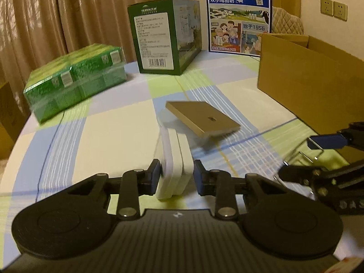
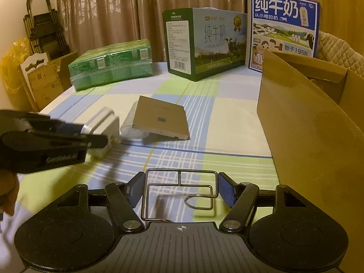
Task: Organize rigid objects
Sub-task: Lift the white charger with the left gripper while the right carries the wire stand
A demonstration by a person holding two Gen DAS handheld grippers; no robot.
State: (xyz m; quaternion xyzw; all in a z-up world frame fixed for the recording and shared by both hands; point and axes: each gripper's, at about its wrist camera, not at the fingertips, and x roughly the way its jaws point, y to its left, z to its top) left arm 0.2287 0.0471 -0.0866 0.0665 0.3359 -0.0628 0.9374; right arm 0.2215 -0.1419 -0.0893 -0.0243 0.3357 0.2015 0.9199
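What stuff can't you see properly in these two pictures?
- Inside of cardboard box: both views, hidden by its own wall.
- Small print on green milk carton: left view, too small.
- White roll: right view, partly under tan flat box.
- Green pack: left view, blurred.

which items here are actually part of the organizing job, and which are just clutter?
In play:
left claw, shut on white block
right claw, shut on wire rack
tan flat box
open cardboard box

Lying about:
green pack
two milk cartons

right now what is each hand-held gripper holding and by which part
Left hand-held gripper: white adapter block, clamped across its near end. Right hand-held gripper: wire rack, pads on its two side wires.
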